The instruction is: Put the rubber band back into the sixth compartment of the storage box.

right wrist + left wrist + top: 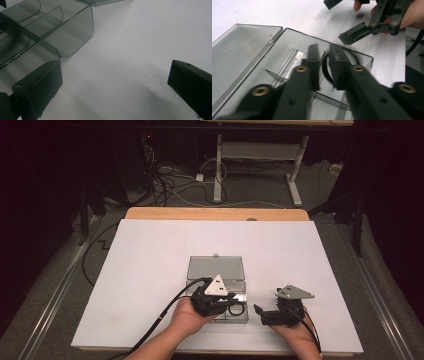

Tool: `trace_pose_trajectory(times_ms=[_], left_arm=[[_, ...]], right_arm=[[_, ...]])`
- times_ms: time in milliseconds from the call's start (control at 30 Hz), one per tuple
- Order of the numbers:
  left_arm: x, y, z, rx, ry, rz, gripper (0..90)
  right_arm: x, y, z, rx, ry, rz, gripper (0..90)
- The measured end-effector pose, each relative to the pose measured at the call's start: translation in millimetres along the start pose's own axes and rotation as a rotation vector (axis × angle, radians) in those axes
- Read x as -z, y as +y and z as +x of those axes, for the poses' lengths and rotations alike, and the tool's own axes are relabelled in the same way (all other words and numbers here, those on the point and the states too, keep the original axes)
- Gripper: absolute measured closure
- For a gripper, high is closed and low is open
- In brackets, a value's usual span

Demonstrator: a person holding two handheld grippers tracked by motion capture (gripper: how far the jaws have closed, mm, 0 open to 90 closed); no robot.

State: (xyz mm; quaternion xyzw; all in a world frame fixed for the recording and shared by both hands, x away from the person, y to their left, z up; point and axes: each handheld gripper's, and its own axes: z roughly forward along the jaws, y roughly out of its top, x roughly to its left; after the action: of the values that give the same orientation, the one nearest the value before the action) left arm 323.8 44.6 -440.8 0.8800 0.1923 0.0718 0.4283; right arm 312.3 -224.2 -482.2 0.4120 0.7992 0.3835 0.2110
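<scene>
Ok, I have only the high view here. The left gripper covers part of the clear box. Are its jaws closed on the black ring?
Observer: The left gripper view is blurred, but the left gripper shows a narrow gap between its jaws. A piece of the black ring lies in that gap, apparently not pressed.
Operator: And the right gripper, how wide is it?
Observer: The right gripper stands wide open over the white table, with nothing between its jaws.
Operator: Is the box divided inside?
Observer: Yes, the clear box has curved dividers.

left gripper (323,66) jaws blurred, hiding black ring (325,67).
</scene>
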Motion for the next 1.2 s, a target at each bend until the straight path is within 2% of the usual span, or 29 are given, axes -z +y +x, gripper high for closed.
trace_pose_trajectory(times_ms=[200,300,433,567,600,667,833,1067,1133,1200], left_arm=[[7.7,-4.7,8.4,0.04,-0.008,-0.019,55.8],[14.2,-9.2,13.5,0.041,0.005,-0.032,51.9],[22.1,-16.5,21.2,0.056,0.001,-0.043,47.6],[27.8,-24.5,22.2,0.064,0.005,-0.072,43.0],[28.9,-25.9,22.4,0.066,0.012,-0.068,39.1],[31.0,-29.4,23.9,0.07,0.013,-0.072,38.5],[36.0,-36.8,29.4,0.079,0.044,-0.071,29.5],[45.4,-48.2,39.5,0.13,0.052,-0.081,14.7],[47.7,-51.3,42.2,0.139,0.054,-0.08,13.3],[48.9,-54.2,44.9,0.152,0.06,-0.068,6.6]], right_arm=[[0.0,0.0,0.4,-0.004,-0.001,0.002,0.3],[0.0,0.0,0.0,0.001,-0.001,0.0,0.3],[-0.1,0.0,0.3,-0.005,-0.001,0.002,0.3],[-0.1,0.0,0.4,-0.004,-0.003,0.003,0.3],[-0.1,0.0,0.5,-0.004,-0.003,0.003,0.3],[-0.2,0.0,0.6,-0.003,-0.003,0.003,0.3],[-0.2,0.0,0.2,-0.004,-0.002,0.003,0.3],[-0.1,0.0,0.4,-0.003,-0.002,0.003,0.3],[-0.2,0.0,0.3,-0.005,-0.003,0.004,0.3],[-0.4,0.1,0.0,0.001,-0.003,0.003,0.3]])
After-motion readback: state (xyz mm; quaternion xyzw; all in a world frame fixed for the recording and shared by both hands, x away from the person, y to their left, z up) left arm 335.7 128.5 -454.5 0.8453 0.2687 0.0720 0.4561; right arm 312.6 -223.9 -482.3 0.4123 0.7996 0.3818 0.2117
